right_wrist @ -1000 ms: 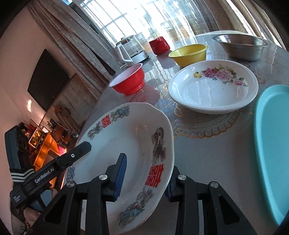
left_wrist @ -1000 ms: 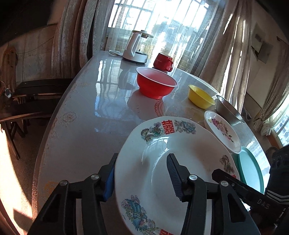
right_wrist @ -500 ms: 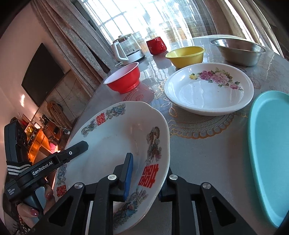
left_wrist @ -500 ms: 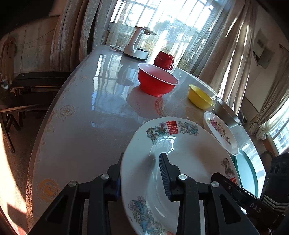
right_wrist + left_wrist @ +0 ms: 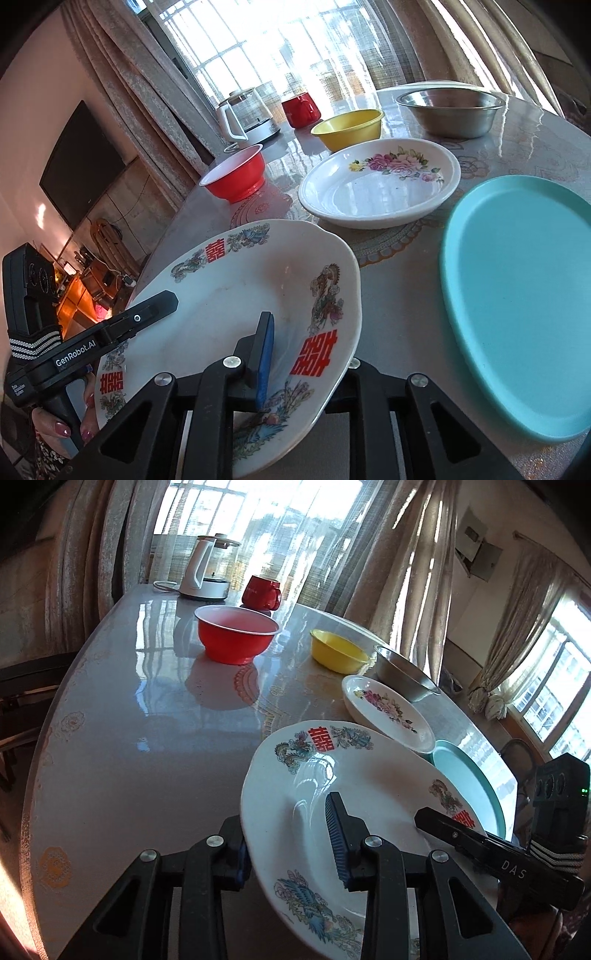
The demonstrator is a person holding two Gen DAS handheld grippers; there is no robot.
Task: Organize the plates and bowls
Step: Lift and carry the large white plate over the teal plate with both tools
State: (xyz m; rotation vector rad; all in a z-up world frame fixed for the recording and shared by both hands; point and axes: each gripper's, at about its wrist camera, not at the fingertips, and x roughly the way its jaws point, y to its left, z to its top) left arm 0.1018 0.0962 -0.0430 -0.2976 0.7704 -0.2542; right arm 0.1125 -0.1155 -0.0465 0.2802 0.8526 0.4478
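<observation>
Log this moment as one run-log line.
left gripper: shut on rim of large white plate with red characters | right gripper: shut on opposite rim | plate: tilted | next: unclear

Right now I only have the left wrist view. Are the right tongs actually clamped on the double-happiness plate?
Observer: Yes. The right wrist view shows the right tongs clamped across the rim of the double-happiness plate, one finger above and one beneath.
Operator: That plate hides part of the teal plate from me. Is anything lying on it?
Observer: No. The teal plate is bare across its whole face.
</observation>
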